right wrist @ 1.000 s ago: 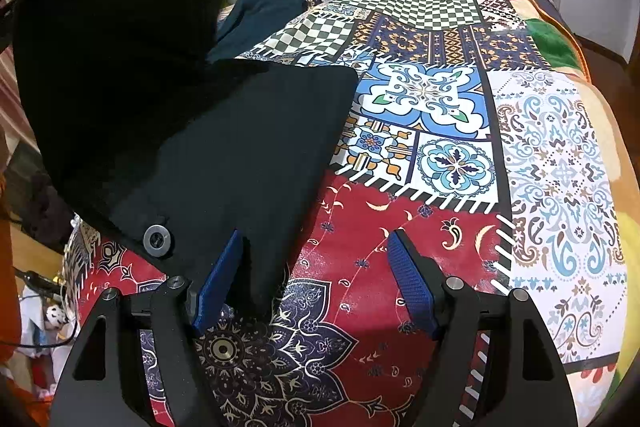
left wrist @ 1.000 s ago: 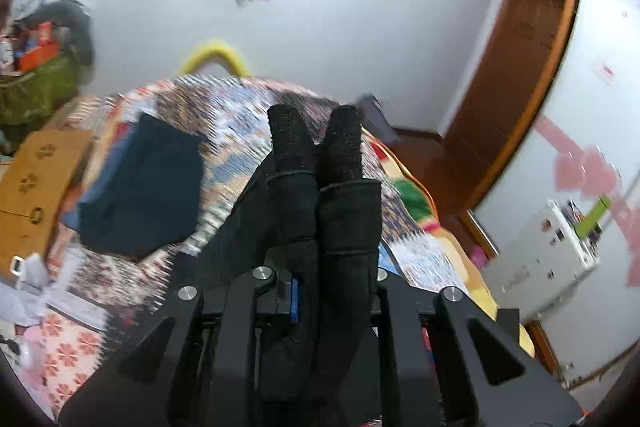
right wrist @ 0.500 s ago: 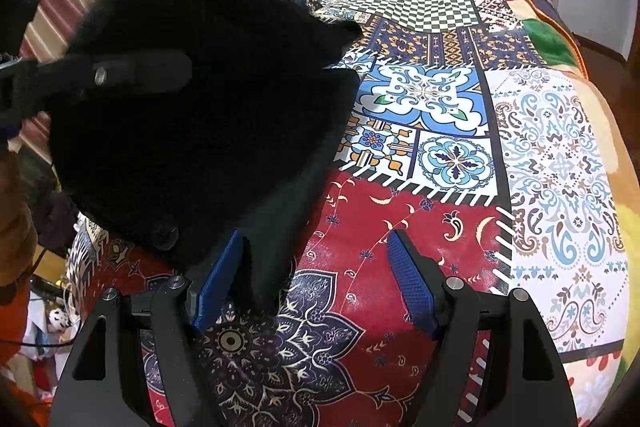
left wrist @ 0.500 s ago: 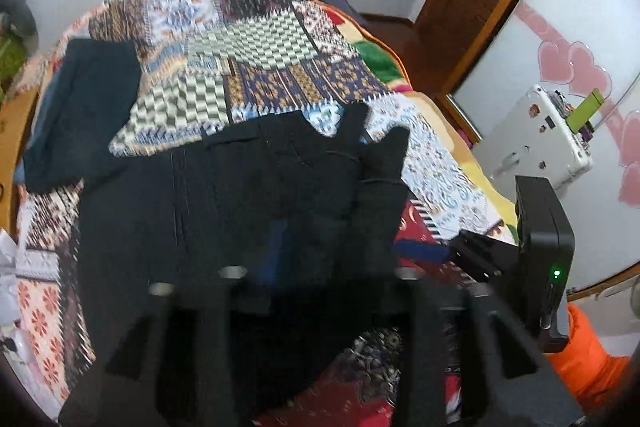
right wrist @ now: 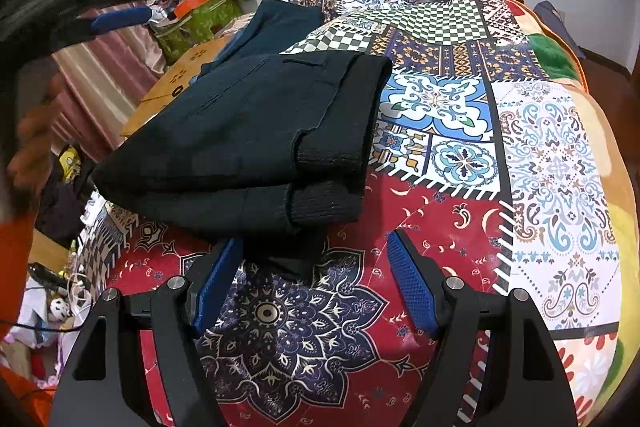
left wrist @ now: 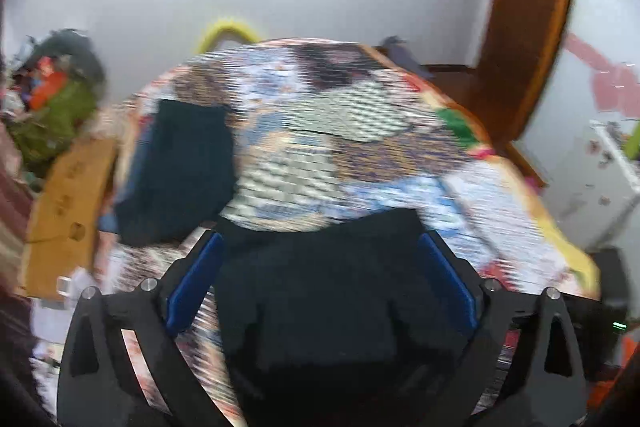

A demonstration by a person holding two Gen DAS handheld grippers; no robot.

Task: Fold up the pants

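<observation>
Now, left wrist view, heavily blurred: the left gripper [left wrist: 320, 267] has just been opening and its blue pads [left wrist: 192, 283] stand spread wide, with the black pants [left wrist: 320, 299] lying between them on the patchwork bedspread [left wrist: 360, 155], pads clear of the cloth. A second dark garment [left wrist: 176, 167] lies farther back left.

Over to the right wrist view: the right gripper [right wrist: 316, 291] stands spread, pinching nothing, just in front of the pants [right wrist: 248, 131], folded in stacked layers on the bedspread [right wrist: 560, 155].

Matt black cloth pants [right wrist: 256, 131] with ribbed knit cuffs lie on a smooth printed cloth bedspread [right wrist: 552, 163]
</observation>
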